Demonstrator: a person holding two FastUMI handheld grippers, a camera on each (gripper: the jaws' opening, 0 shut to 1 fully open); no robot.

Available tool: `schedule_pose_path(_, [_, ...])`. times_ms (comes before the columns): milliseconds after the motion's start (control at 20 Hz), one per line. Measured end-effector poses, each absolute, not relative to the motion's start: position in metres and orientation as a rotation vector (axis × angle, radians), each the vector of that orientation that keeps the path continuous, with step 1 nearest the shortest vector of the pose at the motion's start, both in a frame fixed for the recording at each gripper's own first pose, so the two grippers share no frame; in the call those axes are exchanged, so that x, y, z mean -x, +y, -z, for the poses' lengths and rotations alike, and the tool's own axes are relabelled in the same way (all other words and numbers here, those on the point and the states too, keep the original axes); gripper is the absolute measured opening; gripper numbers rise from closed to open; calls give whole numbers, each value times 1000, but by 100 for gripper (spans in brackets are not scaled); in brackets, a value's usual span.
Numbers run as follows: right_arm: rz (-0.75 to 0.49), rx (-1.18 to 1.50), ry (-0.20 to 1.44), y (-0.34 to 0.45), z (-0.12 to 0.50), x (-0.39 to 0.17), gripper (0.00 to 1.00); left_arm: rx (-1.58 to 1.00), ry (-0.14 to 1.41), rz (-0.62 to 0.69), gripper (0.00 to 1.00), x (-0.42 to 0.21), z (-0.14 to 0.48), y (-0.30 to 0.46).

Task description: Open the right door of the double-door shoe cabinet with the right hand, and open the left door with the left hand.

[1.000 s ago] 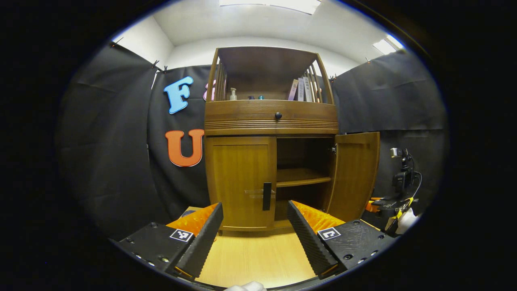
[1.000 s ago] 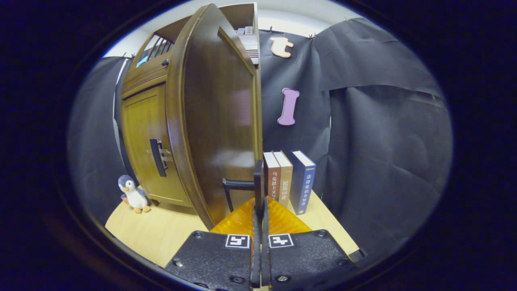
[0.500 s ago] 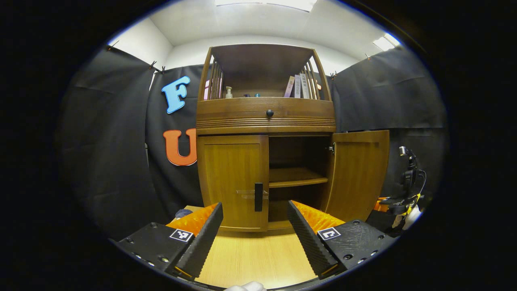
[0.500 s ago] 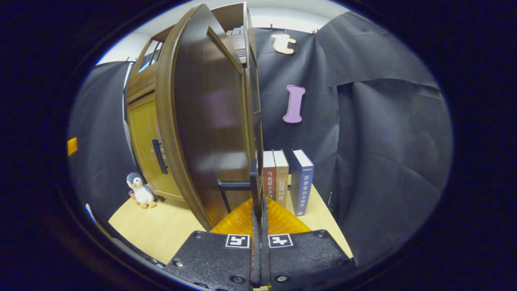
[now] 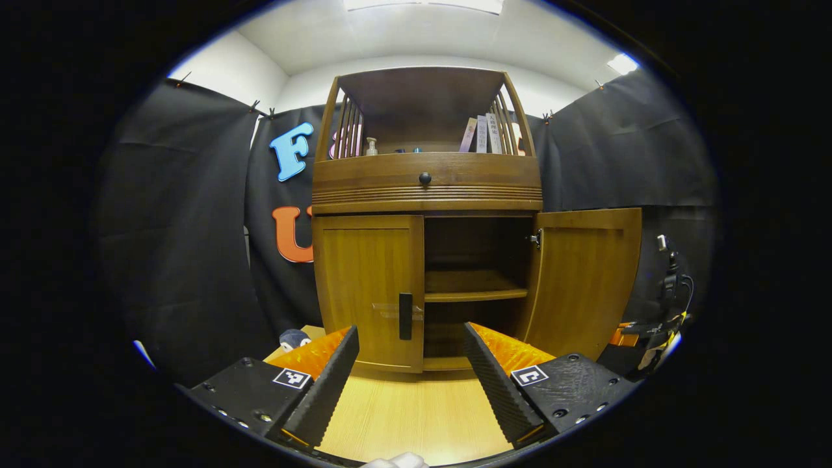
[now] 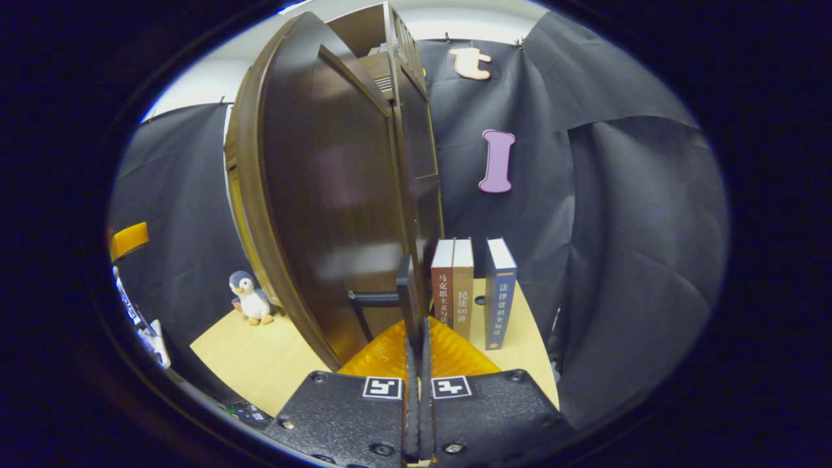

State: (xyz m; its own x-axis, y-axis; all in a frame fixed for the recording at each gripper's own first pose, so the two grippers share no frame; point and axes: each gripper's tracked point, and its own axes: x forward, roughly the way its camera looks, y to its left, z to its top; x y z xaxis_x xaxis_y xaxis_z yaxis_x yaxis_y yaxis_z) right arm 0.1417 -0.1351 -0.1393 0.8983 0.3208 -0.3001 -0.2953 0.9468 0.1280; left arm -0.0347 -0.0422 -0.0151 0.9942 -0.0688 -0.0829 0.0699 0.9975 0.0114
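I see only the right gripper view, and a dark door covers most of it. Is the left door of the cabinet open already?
Observer: No. In the left gripper view the left door is shut, while the right door stands wide open.
Operator: Where is the left gripper?
Observer: The left gripper is open, in front of the cabinet and apart from the left door's handle.
Operator: Is something inside the cabinet?
Observer: Behind the open door I see a bare shelf; the space below it is too dark to tell.
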Motion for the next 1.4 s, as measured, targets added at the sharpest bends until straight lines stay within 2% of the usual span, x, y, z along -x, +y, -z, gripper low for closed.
schedule_pose_path(250, [-289,-74,330,-142,140,-130,8,-23,88,70,96,31,15,-38])
schedule_pose_path(350, [-244,-75,331,-155,139,-118,17,-24,87,80,96,29,14,-33])
schedule_pose_path(500, [-141,-97,317,-173,122,-96,62,-28,82,104,96,23,13,-19])
schedule_pose_path(550, [-100,-103,300,-178,112,-88,69,-32,79,115,96,21,13,-15])
schedule_pose_path(600, [-72,-112,275,-177,99,-80,69,-37,79,123,96,19,14,-9])
schedule_pose_path(650, [-47,-115,248,-174,87,-70,73,-41,81,132,96,16,15,-4])
schedule_pose_path(750, [2,-104,186,-164,62,-55,89,-36,80,150,96,11,18,7])
schedule_pose_path(850, [29,-84,140,-143,42,-42,99,-30,92,169,96,6,22,15])
schedule_pose_path(1100, [37,-75,82,-71,23,-24,100,-31,103,191,96,-4,30,44])
schedule_pose_path(1400, [-55,-65,145,16,57,-20,100,-38,128,188,96,-15,53,64])
